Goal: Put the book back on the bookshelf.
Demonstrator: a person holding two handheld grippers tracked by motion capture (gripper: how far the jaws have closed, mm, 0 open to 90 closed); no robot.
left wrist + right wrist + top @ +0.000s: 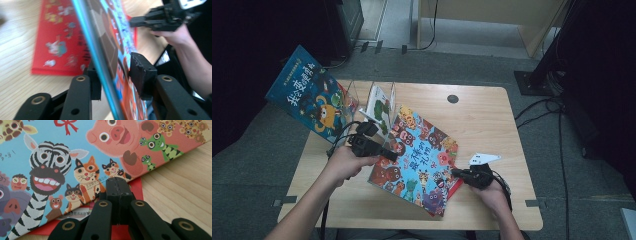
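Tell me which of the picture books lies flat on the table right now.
The red book. It lies flat on the table beneath the animal-cover book, which the left tongs hold tilted up; the blue book leans at the rack.

The pale wooden surface (492,115) in front of me has a small dark round cap (453,99) near its far edge. Grey carpet floor (462,65) lies all round it. To my right, black cables (560,150) trail past a black stand base (532,82). Light wooden furniture (492,15) stands farther back.
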